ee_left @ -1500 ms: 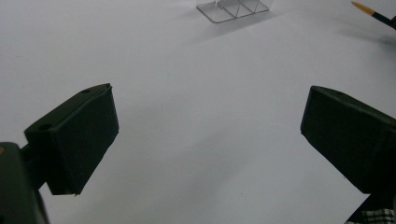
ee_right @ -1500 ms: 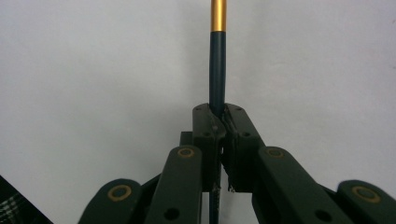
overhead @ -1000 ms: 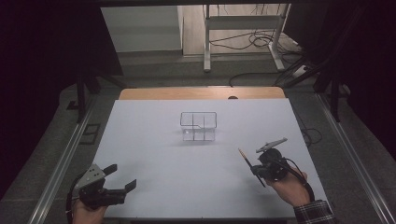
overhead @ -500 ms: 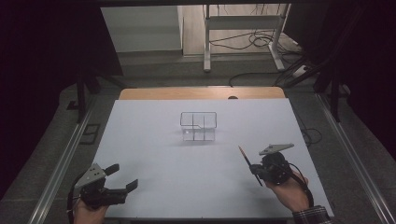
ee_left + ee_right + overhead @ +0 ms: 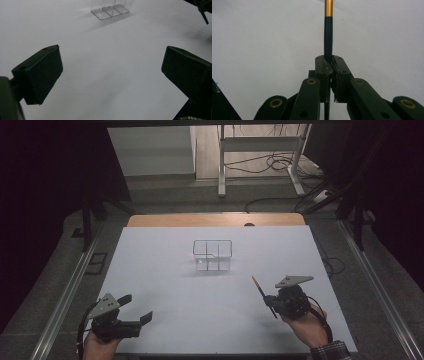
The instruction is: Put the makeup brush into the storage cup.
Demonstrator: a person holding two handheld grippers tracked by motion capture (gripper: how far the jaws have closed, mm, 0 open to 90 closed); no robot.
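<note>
A clear plastic organizer (image 5: 212, 255) with several compartments stands upright mid-table; the left gripper view has it far off (image 5: 110, 10). My right gripper (image 5: 269, 301), low at the right of the table, is shut on a dark slim pen (image 5: 257, 285) with a gold band. Its own view has the pen (image 5: 328, 37) pinched between the closed pads (image 5: 331, 61), pointing straight out. At the table's near left corner my left gripper (image 5: 136, 307) is open and holds nothing; its own view has the jaws (image 5: 112, 62) wide apart over bare white surface.
The white tabletop (image 5: 165, 270) has a wooden strip (image 5: 215, 219) along its far edge. Metal rails run down both sides. Beyond the table a metal stand (image 5: 260, 150) and cables lie on the floor.
</note>
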